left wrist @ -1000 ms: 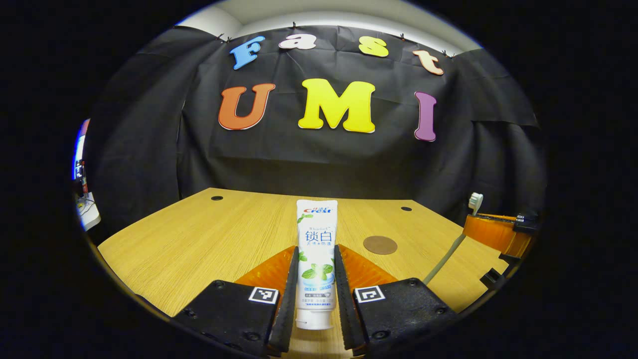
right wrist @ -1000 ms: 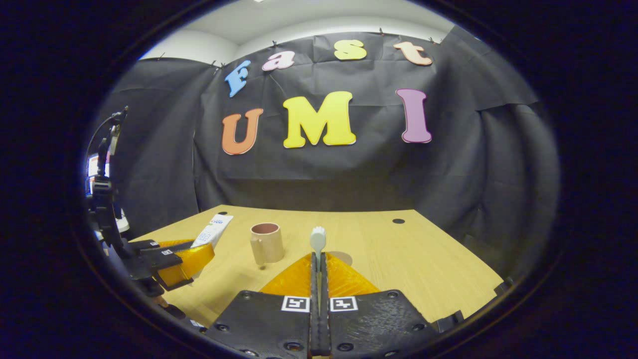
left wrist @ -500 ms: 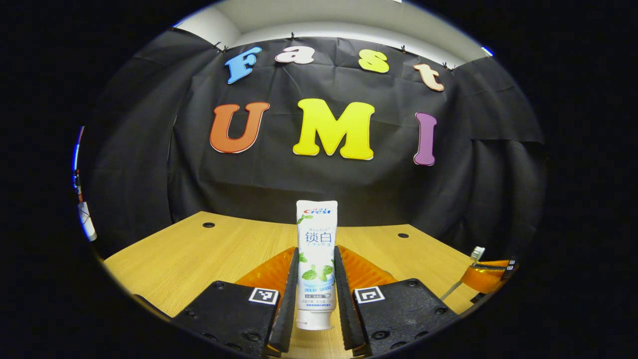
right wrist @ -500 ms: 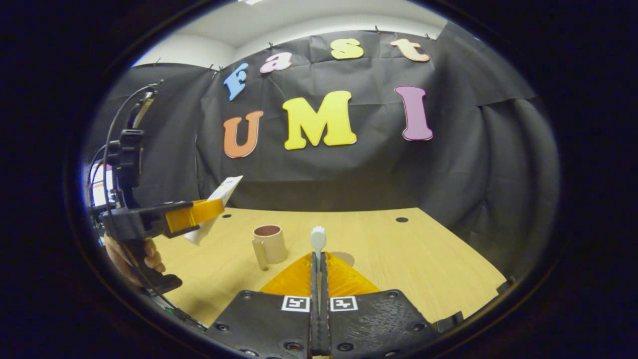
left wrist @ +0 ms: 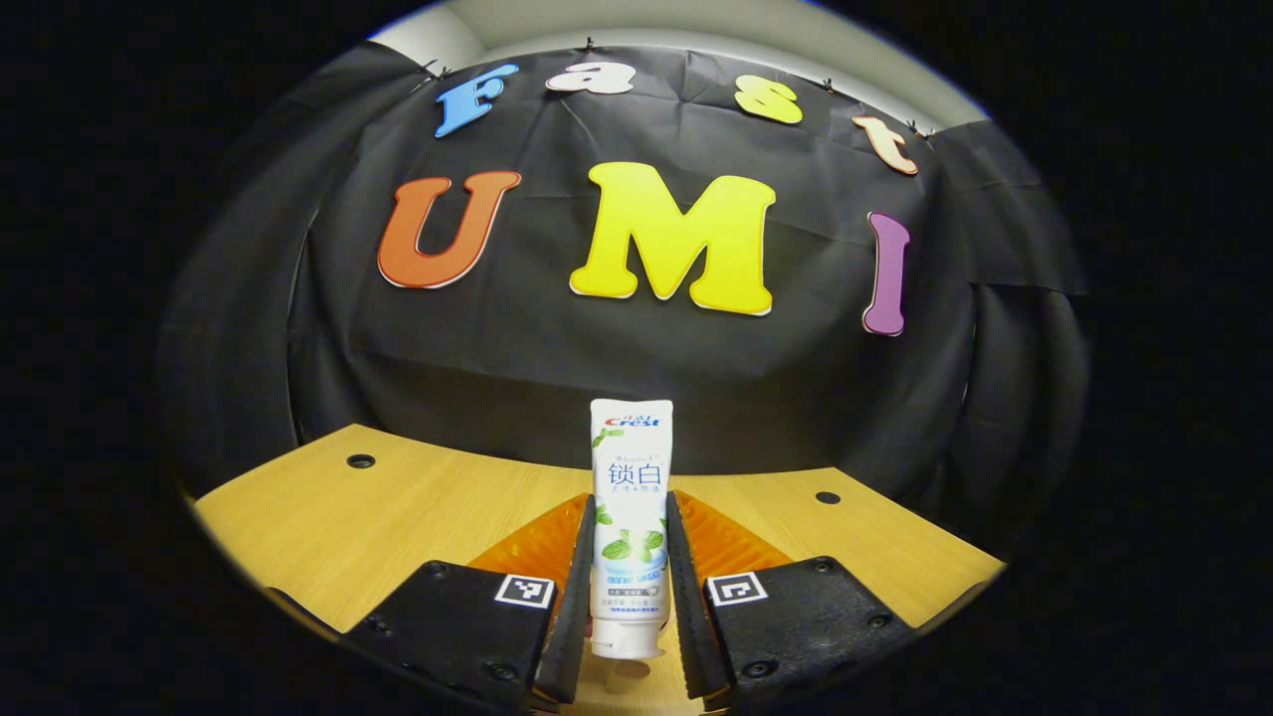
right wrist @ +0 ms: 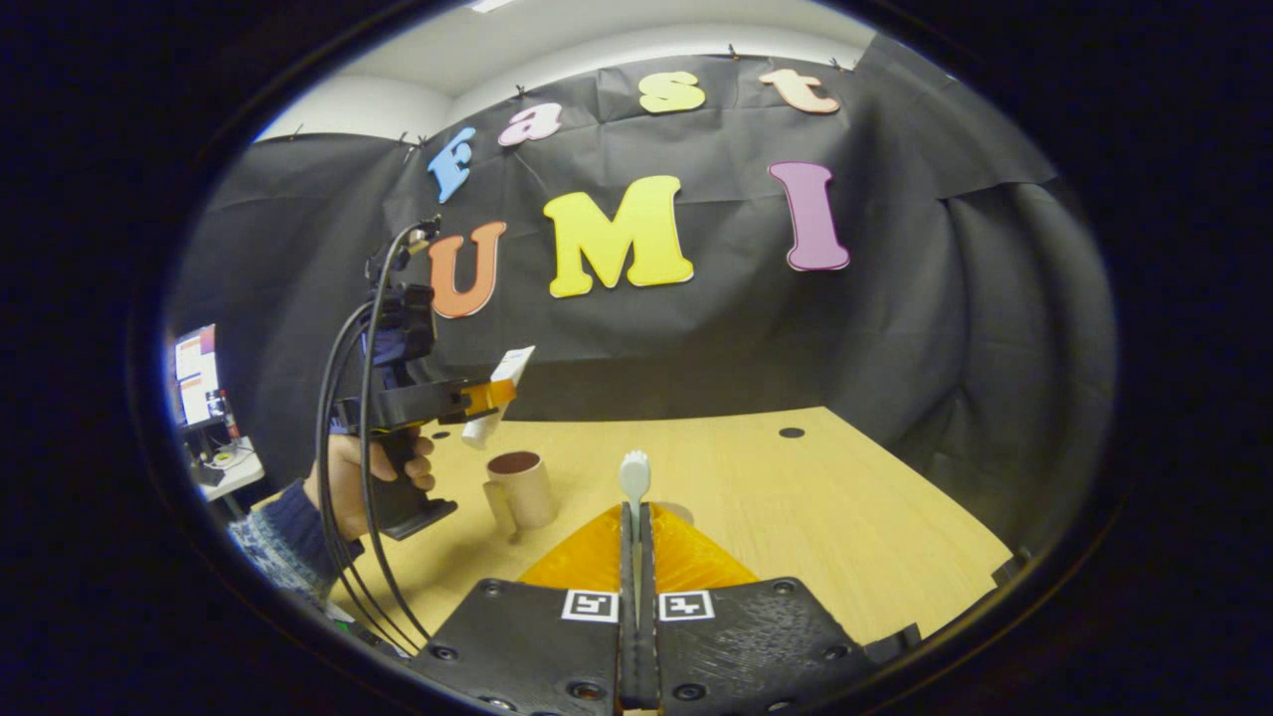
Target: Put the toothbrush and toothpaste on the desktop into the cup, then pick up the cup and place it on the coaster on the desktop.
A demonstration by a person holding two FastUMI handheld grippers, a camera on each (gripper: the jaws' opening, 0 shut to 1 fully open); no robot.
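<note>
The tube [left wrist: 631,527] is clamped in the left hand-held gripper [left wrist: 631,557], the toothbrush [right wrist: 635,479] in the right [right wrist: 636,557]. At left of centre, the cup [right wrist: 521,487] could be tipped if struck off-centre.

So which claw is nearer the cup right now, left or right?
Left. In the right gripper view the left claw holds the toothpaste just above the cup. The right claw, gripping the toothbrush, sits back and to the cup's side.

Left gripper view: above desk [left wrist: 418,502], facing wall. Right gripper view: likewise, farther back; desk [right wrist: 845,497] shared.
</note>
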